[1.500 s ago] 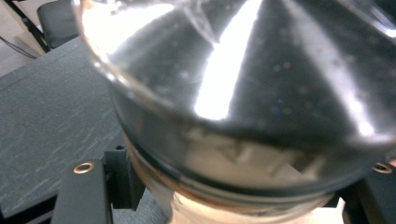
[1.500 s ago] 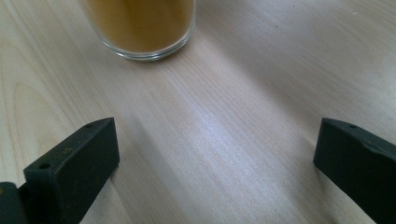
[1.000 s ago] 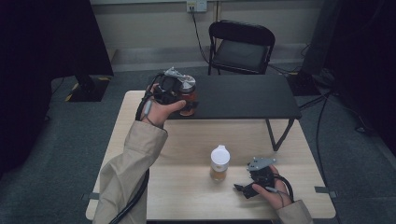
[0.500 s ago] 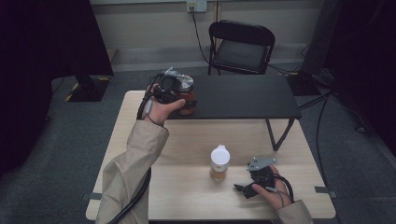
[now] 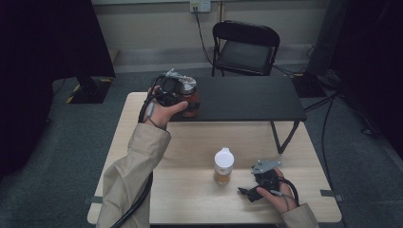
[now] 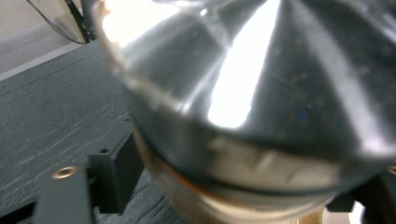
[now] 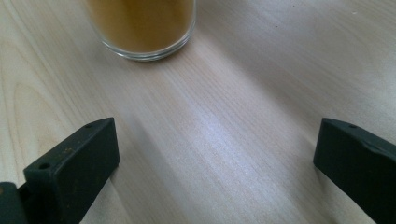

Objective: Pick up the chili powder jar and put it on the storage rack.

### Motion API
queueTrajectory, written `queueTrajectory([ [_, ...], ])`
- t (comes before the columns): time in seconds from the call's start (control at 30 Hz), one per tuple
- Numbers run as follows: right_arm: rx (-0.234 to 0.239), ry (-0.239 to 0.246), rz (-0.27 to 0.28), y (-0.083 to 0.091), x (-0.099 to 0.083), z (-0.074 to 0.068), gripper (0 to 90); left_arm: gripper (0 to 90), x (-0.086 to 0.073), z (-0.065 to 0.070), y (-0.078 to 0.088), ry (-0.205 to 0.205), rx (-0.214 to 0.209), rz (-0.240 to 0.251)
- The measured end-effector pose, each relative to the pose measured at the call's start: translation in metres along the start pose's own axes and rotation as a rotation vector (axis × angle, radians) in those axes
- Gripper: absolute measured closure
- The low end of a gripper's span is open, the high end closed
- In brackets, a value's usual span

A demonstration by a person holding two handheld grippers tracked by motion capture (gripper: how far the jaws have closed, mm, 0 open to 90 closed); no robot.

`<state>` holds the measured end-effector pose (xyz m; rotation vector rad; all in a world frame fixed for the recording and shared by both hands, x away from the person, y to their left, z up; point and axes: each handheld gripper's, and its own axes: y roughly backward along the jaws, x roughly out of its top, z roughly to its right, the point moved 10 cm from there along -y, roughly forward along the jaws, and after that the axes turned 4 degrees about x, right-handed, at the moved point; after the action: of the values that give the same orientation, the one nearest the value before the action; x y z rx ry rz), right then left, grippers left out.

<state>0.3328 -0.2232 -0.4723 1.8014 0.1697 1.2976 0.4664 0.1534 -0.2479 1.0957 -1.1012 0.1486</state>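
Observation:
A reddish-brown jar (image 5: 191, 97) with a shiny silver lid stands at the left end of the black raised shelf (image 5: 247, 97). My left gripper (image 5: 186, 102) reaches around it from the left. Its jaws have just been opening, and the jar (image 6: 243, 93) still sits between the black fingers (image 6: 112, 177), which look eased off its sides. My right gripper (image 5: 247, 191) rests open on the wooden table (image 5: 190, 142), near the front right. Its wide-spread fingers (image 7: 74, 158) point at a small glass jar (image 5: 223, 164) with a white cap and amber contents (image 7: 140, 23), a short way ahead.
The shelf stands on thin legs over the table's far half. A black folding chair (image 5: 244, 45) is behind the table. Cables run over the grey floor on the right. Bare wood lies between the two jars.

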Motion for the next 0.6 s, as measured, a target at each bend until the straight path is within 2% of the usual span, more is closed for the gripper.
queueTrajectory([
  [0.03,0.000,0.000,0.000,0.000,0.000,0.000,0.0,15.2,-0.001,-0.001,0.001,0.007,0.000,0.004],
  [0.07,0.000,0.000,0.000,0.000,0.000,0.000,0.0,15.2,-0.002,-0.001,0.002,0.017,0.003,0.005],
  [0.2,0.000,0.000,0.000,0.000,0.000,0.000,0.0,7.4,-0.005,-0.002,0.007,0.023,0.008,0.007],
  [0.4,0.000,0.000,0.000,0.000,0.000,0.000,0.0,1.9,-0.010,-0.002,0.015,0.026,0.006,0.019],
  [0.53,0.000,0.000,0.000,0.000,0.000,0.000,0.0,1.8,-0.015,-0.001,0.020,0.021,0.010,0.032],
  [0.6,0.000,0.000,0.001,0.000,0.000,0.000,0.0,1.7,-0.019,0.000,0.023,0.024,-0.002,0.040],
])
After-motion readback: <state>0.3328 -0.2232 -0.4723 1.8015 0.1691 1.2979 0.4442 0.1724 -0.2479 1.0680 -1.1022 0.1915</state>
